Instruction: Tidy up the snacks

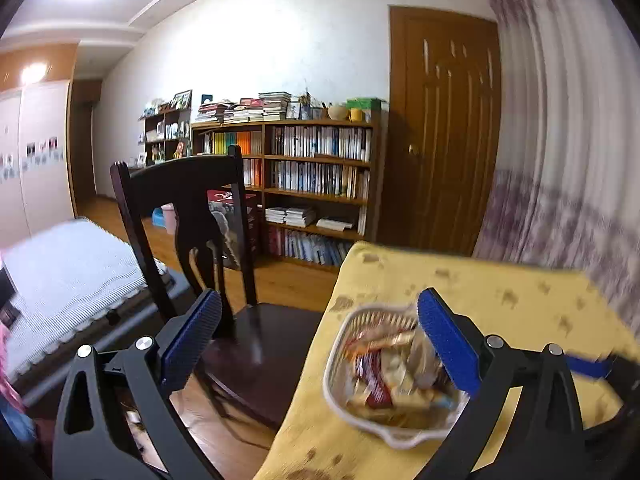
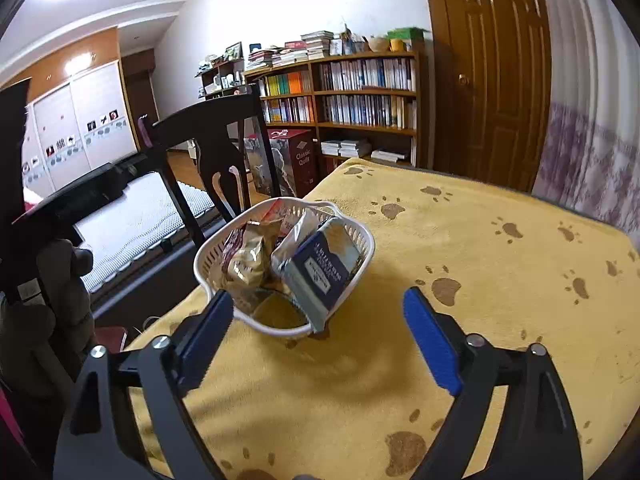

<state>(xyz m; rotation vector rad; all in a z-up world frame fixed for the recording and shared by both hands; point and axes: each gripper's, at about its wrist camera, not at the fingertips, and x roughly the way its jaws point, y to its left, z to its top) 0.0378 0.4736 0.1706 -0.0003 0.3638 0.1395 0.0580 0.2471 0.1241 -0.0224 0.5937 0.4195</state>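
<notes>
We can read only one text with any certainty: "Classic Quilt", in pale letters under a diamond-shaped emblem, on the dark red side of a box (image 2: 298, 160) that stands on the floor behind the chair, at about eleven o'clock from the basket (image 2: 362, 236) in the right wrist view. The same box (image 1: 250, 216) shows in the left wrist view, but there we cannot read its print. On the dark blue packet (image 2: 324, 276) leaning at the basket's three o'clock side we see white lines of print and a small emblem, too small for us to make out. The book spines on the bookshelf (image 2: 360, 76) at twelve o'clock are illegible to us.
</notes>
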